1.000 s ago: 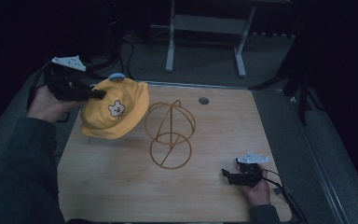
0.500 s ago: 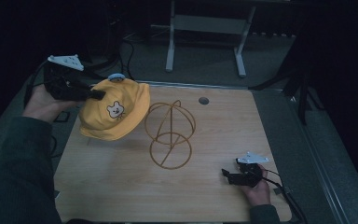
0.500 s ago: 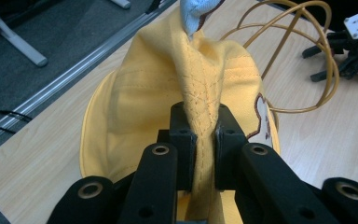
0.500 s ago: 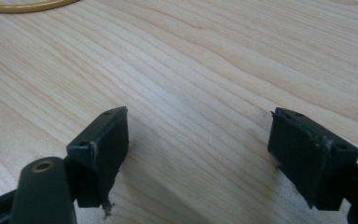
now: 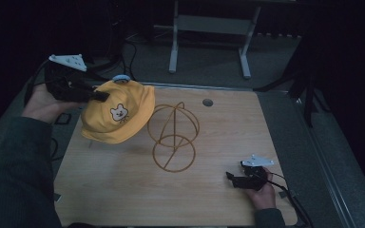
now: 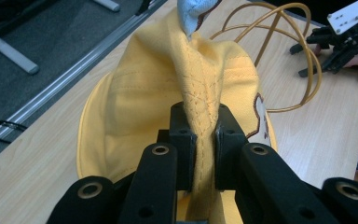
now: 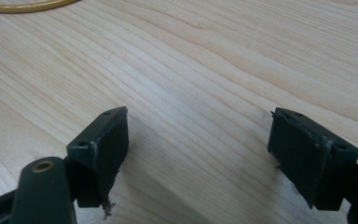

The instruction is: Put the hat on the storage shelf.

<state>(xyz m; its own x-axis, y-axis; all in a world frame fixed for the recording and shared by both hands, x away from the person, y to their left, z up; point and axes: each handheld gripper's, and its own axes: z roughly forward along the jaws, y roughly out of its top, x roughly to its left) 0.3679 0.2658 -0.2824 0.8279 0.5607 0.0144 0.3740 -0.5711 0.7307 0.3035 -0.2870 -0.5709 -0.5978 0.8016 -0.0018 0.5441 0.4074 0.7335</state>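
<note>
Gripping yellow hat (image 5: pixel 118 118) | left claw (image 5: pixel 100 96) clenched on fabric | crown apparently facing right

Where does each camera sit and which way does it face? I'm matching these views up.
High view: above the table, looking forward and down; both forearms show.
Left gripper view: on the left gripper, looking along jaws pinching the yellow hat.
Right gripper view: on the right gripper, open over bare wood.
Shared: the wire stand.
</note>
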